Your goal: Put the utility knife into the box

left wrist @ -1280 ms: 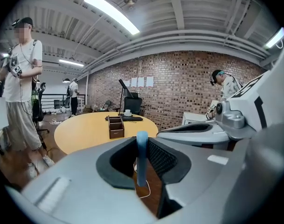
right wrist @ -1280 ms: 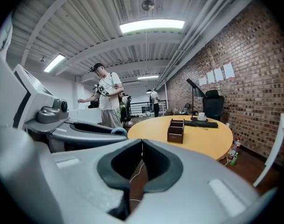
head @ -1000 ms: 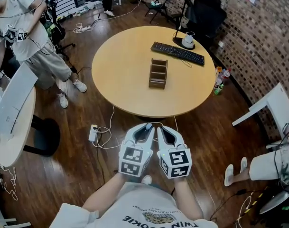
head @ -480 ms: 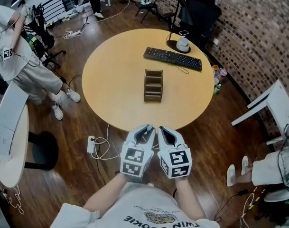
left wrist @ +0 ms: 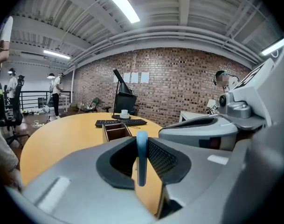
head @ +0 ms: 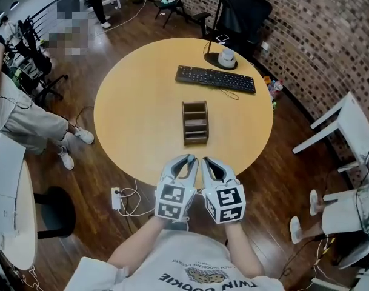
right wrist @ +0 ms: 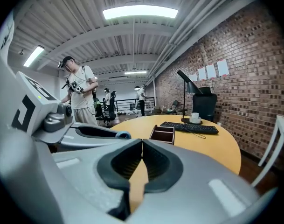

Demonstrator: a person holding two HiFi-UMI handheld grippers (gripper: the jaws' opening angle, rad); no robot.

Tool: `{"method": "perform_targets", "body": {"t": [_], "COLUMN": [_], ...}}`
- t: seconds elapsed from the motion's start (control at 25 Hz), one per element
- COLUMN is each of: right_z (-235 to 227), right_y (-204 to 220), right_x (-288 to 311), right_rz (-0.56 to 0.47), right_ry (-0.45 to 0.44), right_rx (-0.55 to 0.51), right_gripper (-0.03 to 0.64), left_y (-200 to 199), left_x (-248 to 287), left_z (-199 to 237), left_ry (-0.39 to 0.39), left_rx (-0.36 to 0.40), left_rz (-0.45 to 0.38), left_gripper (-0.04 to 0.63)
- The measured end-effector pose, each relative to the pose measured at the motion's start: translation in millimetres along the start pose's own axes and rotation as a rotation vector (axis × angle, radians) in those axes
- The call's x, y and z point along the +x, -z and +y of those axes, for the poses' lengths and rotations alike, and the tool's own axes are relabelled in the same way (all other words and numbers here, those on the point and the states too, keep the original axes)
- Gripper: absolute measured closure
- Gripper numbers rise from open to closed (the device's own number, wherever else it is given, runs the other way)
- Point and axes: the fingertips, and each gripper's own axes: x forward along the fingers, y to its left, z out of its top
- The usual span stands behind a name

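Note:
A slim blue utility knife [left wrist: 142,157] stands upright between the jaws of my left gripper [left wrist: 142,146], which is shut on it. Its blue tip [right wrist: 123,135] also shows in the right gripper view. My right gripper [right wrist: 142,146] is shut with nothing in it. In the head view the left gripper [head: 187,160] and the right gripper [head: 207,162] are side by side over the table's near edge. The brown wooden box [head: 195,122], open-topped with compartments, stands mid-table just beyond them. The box [left wrist: 116,130] lies straight ahead of the left jaws.
The round wooden table [head: 129,114] carries a black keyboard [head: 215,79] and a white cup [head: 226,56] on a lamp base at its far side. A person [head: 26,123] stands at the left. A white table [head: 348,126] is at the right, a power strip [head: 117,197] on the floor.
The table and box have come nearer and lower in the head view as I moved toward them. Both grippers stay together, jaws unchanged.

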Motion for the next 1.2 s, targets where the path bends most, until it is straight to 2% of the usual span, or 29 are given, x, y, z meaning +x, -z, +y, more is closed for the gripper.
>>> {"method": "perform_targets", "body": {"t": [0.48, 0.8, 1.2], "right_z": [-14.1, -34.8, -56.7], "right_y": [-8.0, -2.2, -3.2], "right_x": [35.9, 51.1, 76.7], "right_rz": [0.016, 0.024, 0.055], "right_ry": [0.066, 0.064, -0.005], "right_rx": [-0.014, -0.001, -0.02], "right_gripper": [0.615, 0.615, 0.615], "left_y": [-1.3, -0.6, 3.1], "left_x": [45.1, 78.4, 108.7], "left_z": [37.7, 46.9, 62.1], "left_ry": [0.039, 0.034, -0.051], "left_rx": [0.054, 0.147, 0.184], "left_rz": [-0.072, -0.124, -0.107], "left_gripper": [0.523, 0.524, 0.524]}}
